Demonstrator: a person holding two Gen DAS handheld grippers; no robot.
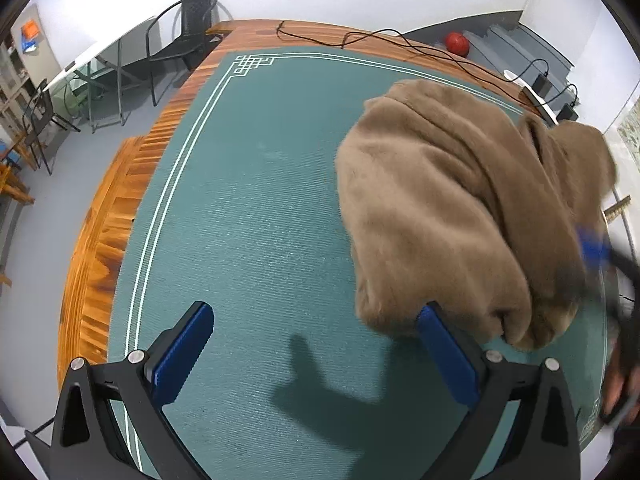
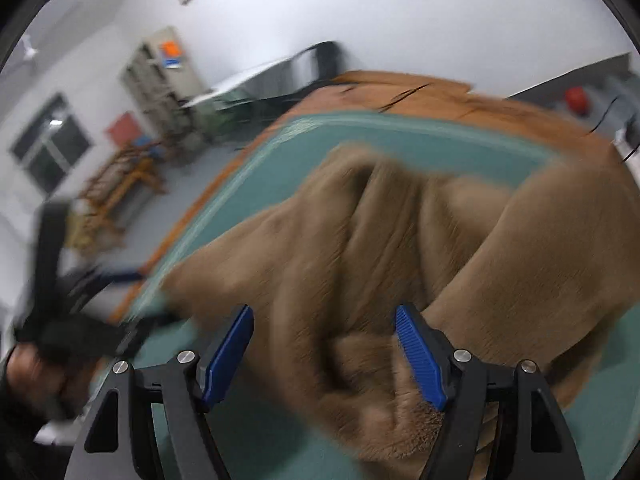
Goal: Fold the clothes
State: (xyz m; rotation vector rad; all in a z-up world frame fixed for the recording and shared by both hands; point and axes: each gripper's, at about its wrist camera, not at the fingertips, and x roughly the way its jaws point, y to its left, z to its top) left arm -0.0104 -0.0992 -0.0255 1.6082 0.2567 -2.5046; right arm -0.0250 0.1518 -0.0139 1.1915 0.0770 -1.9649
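Note:
A brown fleece garment (image 1: 440, 200) lies bunched on the right half of a teal mat (image 1: 260, 200). My left gripper (image 1: 314, 310) stands open over bare mat, its right finger (image 1: 444, 348) at the garment's near edge, nothing between the pads. My right gripper (image 1: 592, 246) shows as a blue blur at the garment's right side. In the blurred right wrist view, the right gripper (image 2: 324, 312) is open above the garment (image 2: 400, 240). Fleece lies between its fingers without being pinched. The left gripper (image 2: 80, 280) and a hand (image 2: 24, 372) are at the left.
The mat lies on a wooden table (image 1: 100, 248). Black cables (image 1: 400, 40) and a power strip (image 1: 540, 100) run along the far edge. A red ball (image 1: 457, 43) sits beyond it. Black chairs (image 1: 188, 36) and a glass table (image 1: 92, 68) stand at the far left.

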